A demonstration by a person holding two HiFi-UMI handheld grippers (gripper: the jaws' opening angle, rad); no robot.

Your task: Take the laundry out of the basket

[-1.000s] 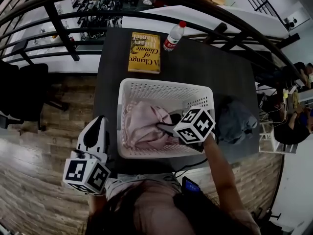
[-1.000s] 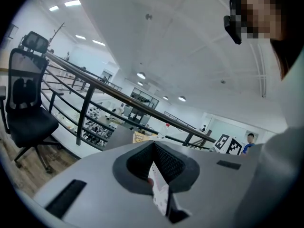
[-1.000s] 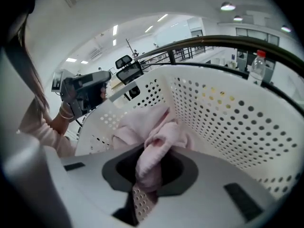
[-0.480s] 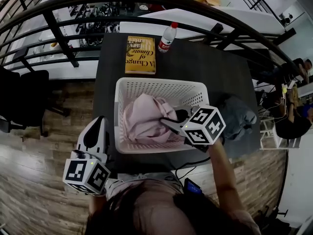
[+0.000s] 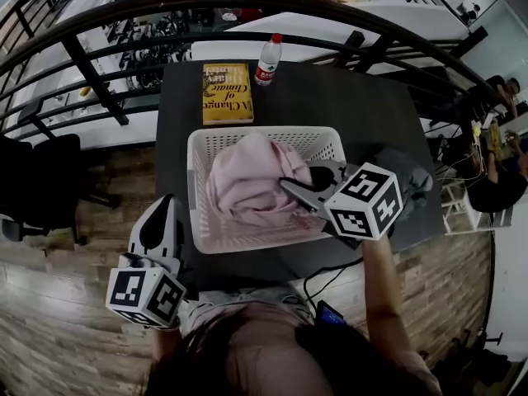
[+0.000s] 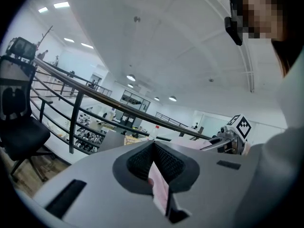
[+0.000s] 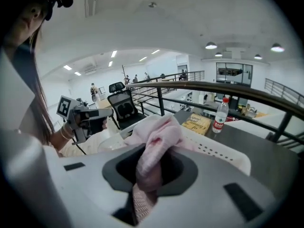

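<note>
A white perforated laundry basket [image 5: 196, 190] stands on the dark table [image 5: 346, 106]. A pink garment [image 5: 244, 181] rises in a bunch above its rim. My right gripper [image 5: 287, 185] is shut on a fold of that garment from the right side, and the cloth [image 7: 159, 136] fills the space between its jaws [image 7: 151, 152]. The basket's wall [image 7: 223, 154] shows just beyond. My left gripper [image 5: 164, 203] hangs off the table's left front corner, apart from the basket. Its jaws meet at the tip [image 6: 153, 144] and grip nothing.
A yellow book [image 5: 226, 94] and a water bottle [image 5: 266, 59] lie behind the basket. A grey garment [image 5: 412, 180] lies on the table to the right. A black railing [image 5: 107, 31] curves behind the table, an office chair [image 5: 41, 180] stands at left, and a cable [image 5: 330, 275] trails at the front.
My right gripper has risen with the pink garment, pulling it up from the basket's bottom to above the rim. The left gripper has hardly shifted.
</note>
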